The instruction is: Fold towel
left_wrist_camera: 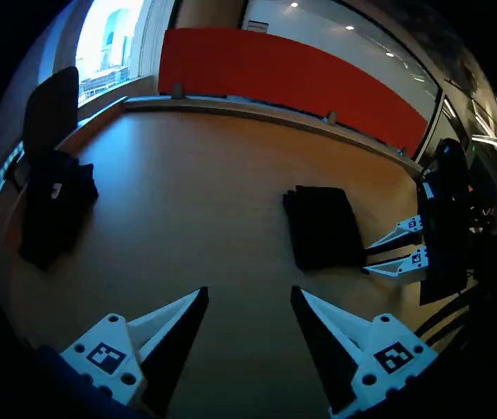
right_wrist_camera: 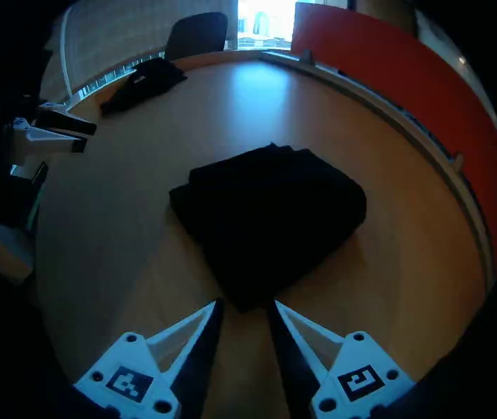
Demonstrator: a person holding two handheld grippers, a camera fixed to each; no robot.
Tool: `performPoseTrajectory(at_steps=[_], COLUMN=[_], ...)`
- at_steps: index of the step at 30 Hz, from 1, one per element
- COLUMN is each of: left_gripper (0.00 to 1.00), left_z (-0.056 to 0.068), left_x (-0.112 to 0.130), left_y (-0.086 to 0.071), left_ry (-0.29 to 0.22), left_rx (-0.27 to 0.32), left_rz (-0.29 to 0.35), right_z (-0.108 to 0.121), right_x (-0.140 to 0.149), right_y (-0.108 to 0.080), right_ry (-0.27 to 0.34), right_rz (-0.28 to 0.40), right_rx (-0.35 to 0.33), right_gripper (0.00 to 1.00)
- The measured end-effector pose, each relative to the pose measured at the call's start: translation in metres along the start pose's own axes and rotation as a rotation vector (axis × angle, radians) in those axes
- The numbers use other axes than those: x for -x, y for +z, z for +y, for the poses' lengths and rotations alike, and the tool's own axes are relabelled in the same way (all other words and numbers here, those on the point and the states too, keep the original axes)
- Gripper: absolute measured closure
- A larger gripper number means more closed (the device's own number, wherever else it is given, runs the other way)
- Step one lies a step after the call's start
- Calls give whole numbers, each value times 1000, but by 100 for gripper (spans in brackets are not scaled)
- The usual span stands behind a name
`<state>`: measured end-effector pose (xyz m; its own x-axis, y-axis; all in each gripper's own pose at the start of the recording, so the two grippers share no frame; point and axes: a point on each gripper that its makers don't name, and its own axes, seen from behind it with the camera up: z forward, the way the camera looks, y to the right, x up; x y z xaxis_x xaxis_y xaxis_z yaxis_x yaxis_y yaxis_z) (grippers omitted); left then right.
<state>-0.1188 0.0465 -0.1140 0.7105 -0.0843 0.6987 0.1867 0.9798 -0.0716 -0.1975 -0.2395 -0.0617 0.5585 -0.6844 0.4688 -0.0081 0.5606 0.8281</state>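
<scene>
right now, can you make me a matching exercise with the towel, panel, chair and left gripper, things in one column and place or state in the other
Things:
1 towel
2 panel
3 chair
4 left gripper

Place or state:
a red, along the far edge of the table
b open, over bare wood
c black, folded, lying mid-table
d beside the window

Pairs: 1-c, 2-a, 3-d, 4-b

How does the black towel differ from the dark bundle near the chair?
The towel is folded into a neat flat block; the bundle lies in a loose, uneven heap. The towel sits mid-table, by the right gripper; the bundle sits at the far edge. Both are dark and rest on the table.
</scene>
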Motion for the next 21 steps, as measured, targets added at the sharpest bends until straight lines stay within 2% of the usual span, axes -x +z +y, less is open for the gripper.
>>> performPoseTrajectory(at_steps=[4, 8, 12, 21], left_gripper=[13, 13, 13, 13], left_z=[0, 0, 0, 1], left_x=[-1, -1, -1, -2], left_y=[0, 0, 0, 0], left_ry=[-1, 1, 1, 5], left_rx=[1, 1, 1, 2], left_rz=[1, 1, 1, 1], right_z=[0, 1, 3, 13], right_x=[0, 0, 0, -9], right_y=[0, 0, -1, -4], right_ry=[5, 12, 21, 35], right_rz=[0, 2, 4, 31], right_rx=[4, 8, 15, 39], right_gripper=[65, 80, 91, 95])
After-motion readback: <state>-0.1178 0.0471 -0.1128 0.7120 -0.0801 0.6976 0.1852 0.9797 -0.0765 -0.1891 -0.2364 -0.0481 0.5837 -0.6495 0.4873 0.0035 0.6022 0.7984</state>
